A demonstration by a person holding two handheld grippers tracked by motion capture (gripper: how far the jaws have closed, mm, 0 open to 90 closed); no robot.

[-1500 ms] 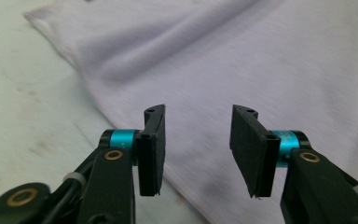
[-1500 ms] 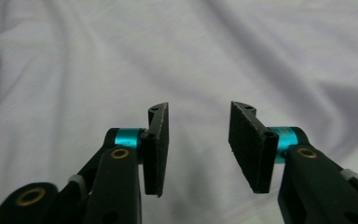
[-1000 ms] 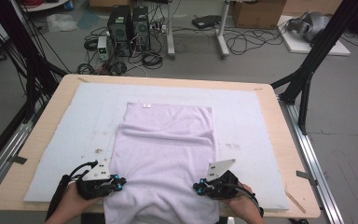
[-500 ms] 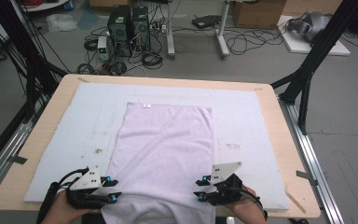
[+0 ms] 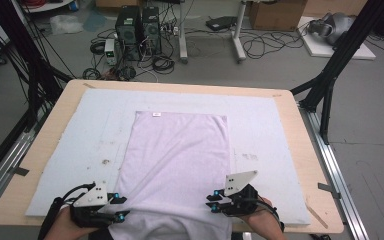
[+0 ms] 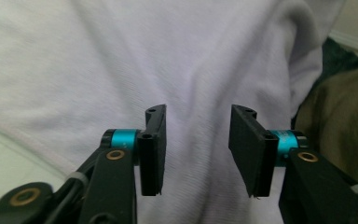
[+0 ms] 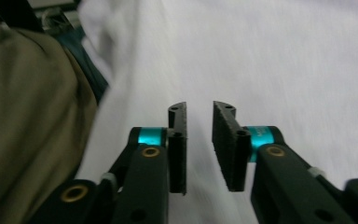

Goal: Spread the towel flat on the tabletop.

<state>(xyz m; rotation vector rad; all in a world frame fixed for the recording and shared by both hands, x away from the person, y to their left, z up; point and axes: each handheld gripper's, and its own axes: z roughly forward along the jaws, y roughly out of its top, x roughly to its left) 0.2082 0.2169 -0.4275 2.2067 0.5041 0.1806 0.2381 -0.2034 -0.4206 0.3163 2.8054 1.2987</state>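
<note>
A pale lilac cloth [image 5: 175, 155] lies spread flat on the light mat [image 5: 75, 145], and its near end hangs over the table's front edge. My left gripper [image 5: 120, 207] sits at the cloth's near left edge. Its jaws have just been opening and stand apart over the cloth [image 6: 121, 56], with nothing pinched between them [image 6: 198, 140]. At the near right edge is my right gripper [image 5: 213, 202]. Its jaws have just been closing and now leave a narrow gap [image 7: 199, 140]. The cloth [image 7: 284, 60] lies beneath them, not gripped.
The wooden table [image 5: 305, 150] shows around the mat. Black frame legs [image 5: 330, 75] stand at both sides. Computer towers [image 5: 137, 25] and cables lie on the floor beyond the far edge. The person's trouser leg [image 7: 23, 116] is close below the front edge.
Both grippers were shut on the cloth's near end a second ago; they have since let go. The rumpled cloth now lies flat, and the hands have barely moved.
</note>
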